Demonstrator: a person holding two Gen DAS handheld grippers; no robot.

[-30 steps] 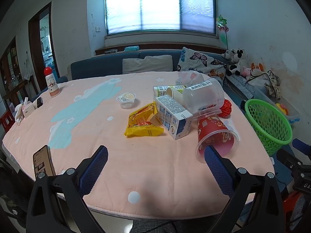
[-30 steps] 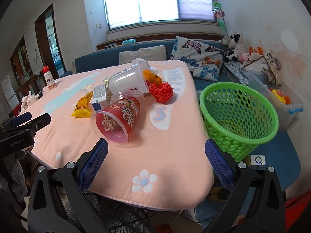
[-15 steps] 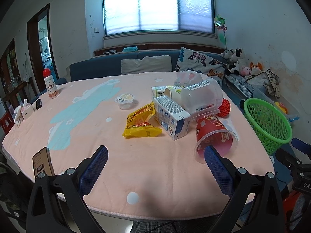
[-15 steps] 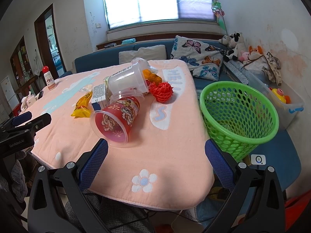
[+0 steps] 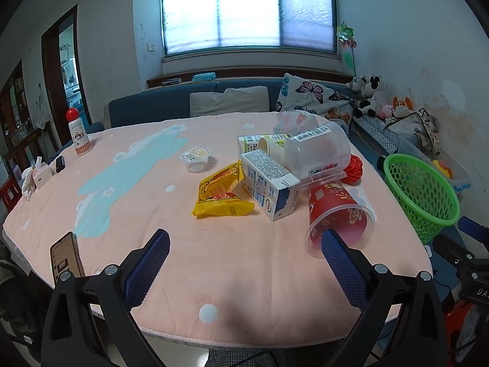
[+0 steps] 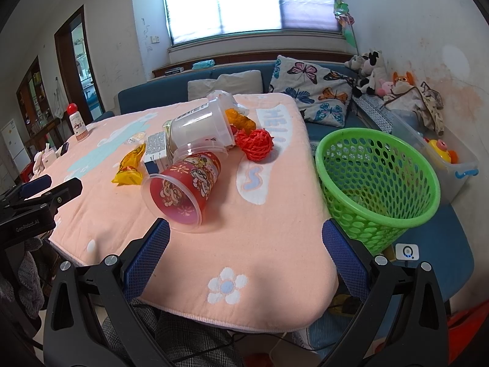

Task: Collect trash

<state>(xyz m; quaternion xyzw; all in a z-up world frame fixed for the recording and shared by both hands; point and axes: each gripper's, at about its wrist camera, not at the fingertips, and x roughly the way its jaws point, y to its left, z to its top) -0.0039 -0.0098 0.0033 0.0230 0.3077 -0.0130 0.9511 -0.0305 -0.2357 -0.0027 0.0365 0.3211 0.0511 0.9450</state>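
Trash lies in a heap on the pink table cloth (image 5: 214,275): a red plastic cup (image 5: 339,217) (image 6: 183,188) on its side, a clear tub (image 5: 318,151) (image 6: 200,130), a milk carton (image 5: 269,188), a yellow snack bag (image 5: 221,195) (image 6: 130,168), a red mesh ball (image 6: 255,143) and a small pudding cup (image 5: 195,157). A green basket (image 6: 376,183) (image 5: 418,192) stands off the table's right edge. My left gripper (image 5: 244,253) is open and empty over the near table edge. My right gripper (image 6: 244,244) is open and empty, near the red cup.
A phone (image 5: 65,257) stands at the near left edge. A red-capped bottle (image 5: 78,136) and small items sit at the far left. A blue sofa with pillows (image 5: 229,104) lies behind the table. Soft toys (image 6: 376,73) and a clear bin (image 6: 440,153) are at the right.
Both grippers have barely moved. The left wrist view has drifted slightly. Nothing was grasped or released.
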